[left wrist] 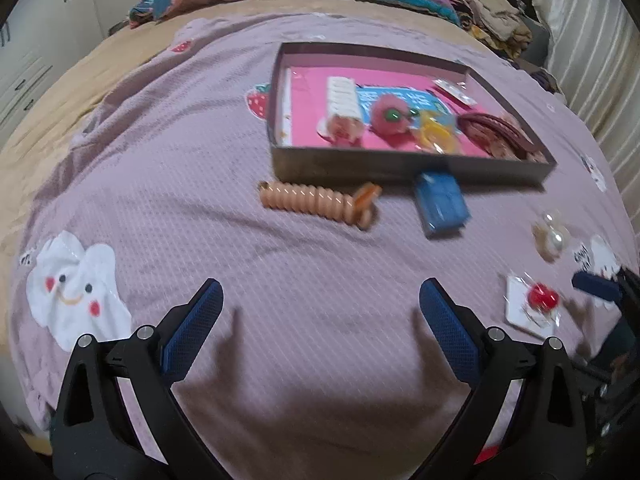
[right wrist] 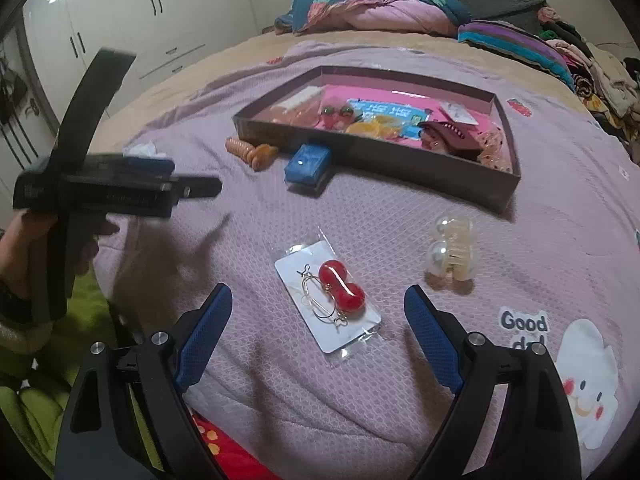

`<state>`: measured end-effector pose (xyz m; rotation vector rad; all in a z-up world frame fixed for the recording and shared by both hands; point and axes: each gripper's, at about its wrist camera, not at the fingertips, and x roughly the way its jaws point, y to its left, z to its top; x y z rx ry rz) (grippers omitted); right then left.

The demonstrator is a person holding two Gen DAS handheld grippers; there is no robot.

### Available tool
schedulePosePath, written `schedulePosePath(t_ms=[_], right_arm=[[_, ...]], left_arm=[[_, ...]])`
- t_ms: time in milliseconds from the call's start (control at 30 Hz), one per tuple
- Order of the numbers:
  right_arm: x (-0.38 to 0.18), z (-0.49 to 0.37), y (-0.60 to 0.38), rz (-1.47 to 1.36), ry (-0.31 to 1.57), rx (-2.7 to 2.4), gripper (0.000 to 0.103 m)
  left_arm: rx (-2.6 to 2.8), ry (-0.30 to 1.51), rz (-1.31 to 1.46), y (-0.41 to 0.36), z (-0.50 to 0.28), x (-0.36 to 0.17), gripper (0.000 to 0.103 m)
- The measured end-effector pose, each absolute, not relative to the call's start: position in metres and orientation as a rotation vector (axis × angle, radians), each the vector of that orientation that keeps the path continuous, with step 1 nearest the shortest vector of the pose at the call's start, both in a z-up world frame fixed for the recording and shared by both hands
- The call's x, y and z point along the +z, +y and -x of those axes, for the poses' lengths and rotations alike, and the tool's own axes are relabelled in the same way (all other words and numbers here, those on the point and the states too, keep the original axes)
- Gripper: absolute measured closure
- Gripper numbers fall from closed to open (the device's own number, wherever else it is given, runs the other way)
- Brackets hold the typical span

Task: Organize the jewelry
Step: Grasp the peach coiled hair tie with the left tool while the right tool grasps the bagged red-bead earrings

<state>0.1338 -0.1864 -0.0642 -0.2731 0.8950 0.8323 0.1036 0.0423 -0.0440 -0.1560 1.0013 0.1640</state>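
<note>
Several pieces lie loose on the pink bedspread [right wrist: 560,200] outside the tray [right wrist: 380,156], so the step in hand looks like collecting one of them, most likely the earring card [right wrist: 328,308] lying just ahead of the right gripper [right wrist: 318,322]. Working left to right in the right wrist view: the left gripper [right wrist: 132,188] sits at mid-left, blurred, held in a hand [right wrist: 36,248] at the left edge, pointing toward frame centre above the cloth; next comes the peach coil tie [right wrist: 252,152] and the blue box [right wrist: 308,166], both against the tray's near wall; then the card at centre, and the pearl claw clip [right wrist: 452,254] to its right. To do it well, come down with one finger on each side of the card's short span and pinch the plastic sleeve's edge, not the red beads, since the flat card on soft fabric may slide or bend. The right gripper stands wide open and empty, tilted steeply downward. In the left wrist view the left gripper [left wrist: 320,316] is likewise spread wide, holding nothing, over bare bedspread at lower centre.
</note>
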Motion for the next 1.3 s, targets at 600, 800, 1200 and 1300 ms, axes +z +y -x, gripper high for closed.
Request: schedulePosePath(t_ms=[600,800,1200,1300], right_arm=[[-0.088,-0.153,-0.161,0.311,0.940,0.839,0.016],[-0.094,-0.153,-0.153,0.344,0.943,0.853,0.037],[-0.073,-0.139,-0.148,0.327,0.936,0.956,0.061],[-0.064,-0.140,-0.147,0.315,0.926,0.961,0.061]], left_arm=[[0.195,0.991,0.185,0.058,-0.154,-0.062,0.011],[0.201,0.978,0.164,0.059,-0.160,-0.068,0.011],[0.179,0.983,0.152,0.057,-0.155,-0.063,0.040],[0.157,0.980,0.160,0.055,-0.148,-0.059,0.040]])
